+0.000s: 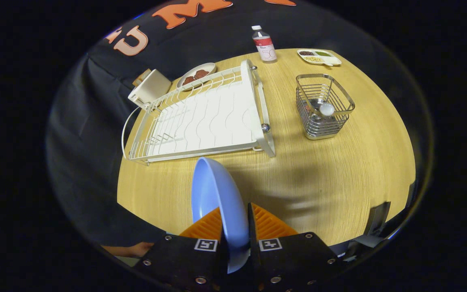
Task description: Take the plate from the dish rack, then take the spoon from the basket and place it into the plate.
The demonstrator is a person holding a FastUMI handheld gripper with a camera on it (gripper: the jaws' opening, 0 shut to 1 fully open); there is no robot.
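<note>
A light blue plate (216, 198) stands on edge between my two fingers, with my gripper (235, 221) shut on its rim, held above the wooden table (330, 178). Beyond the plate lies the white wire dish rack (205, 117), with no dishes in it. To the right of the rack stands a metal wire basket (323, 106). Inside the basket I see the spoon (326, 108), its white rounded end pointing up.
A small bottle (264, 44) with a red label stands at the table's far edge. A divided tray of food (319, 57) sits far right, a small dish of brown food (197, 74) behind the rack, and a beige box (150, 87) at the far left corner.
</note>
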